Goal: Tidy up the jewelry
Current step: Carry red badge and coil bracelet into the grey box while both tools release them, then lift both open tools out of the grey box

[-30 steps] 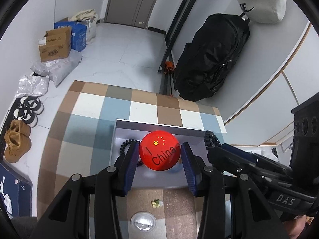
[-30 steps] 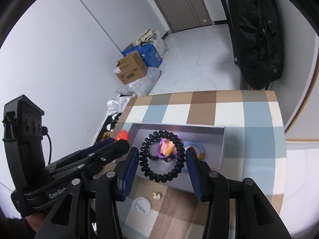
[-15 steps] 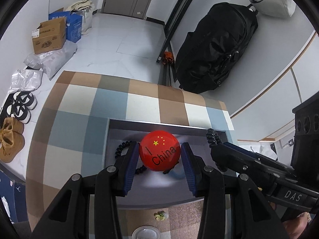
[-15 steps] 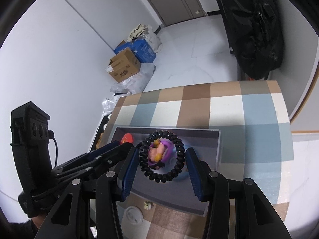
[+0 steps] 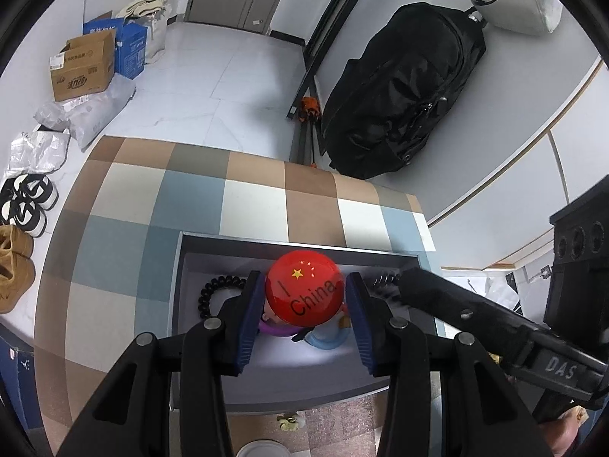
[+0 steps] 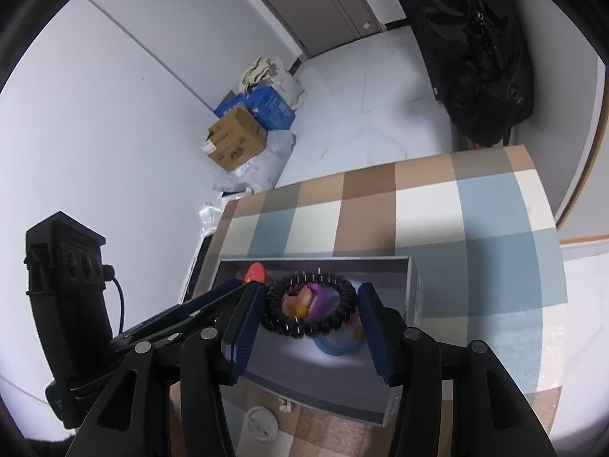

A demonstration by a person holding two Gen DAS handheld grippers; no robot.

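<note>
Gripping a red badge (image 5: 304,290) marked "China" between its blue pads, the left gripper (image 5: 304,304) hangs over a grey tray (image 5: 179,266) on a checked table (image 5: 114,205). The pads press both sides of the badge, so those jaws are clamped on it. Under the badge, on the tray floor, lie a purple piece (image 5: 274,328) and a pale blue ring (image 5: 327,337), and a black coil tie (image 5: 217,285) lies toward the tray's left wall.

The right gripper (image 6: 312,310) is over the same tray (image 6: 413,289), its jaws opening with a second black coil band (image 6: 344,304) between them. The left pad is at the band's edge; the right pad stands clear of it. Whether the band rests on the things beneath I cannot tell. Through its loop show the purple piece (image 6: 318,297) and something orange (image 6: 295,304), with the blue ring (image 6: 338,342) just nearer.

Off the tray's near edge, on the table, sit a small pale flower-shaped piece (image 5: 287,422) and a round white lid (image 6: 262,422).
</note>
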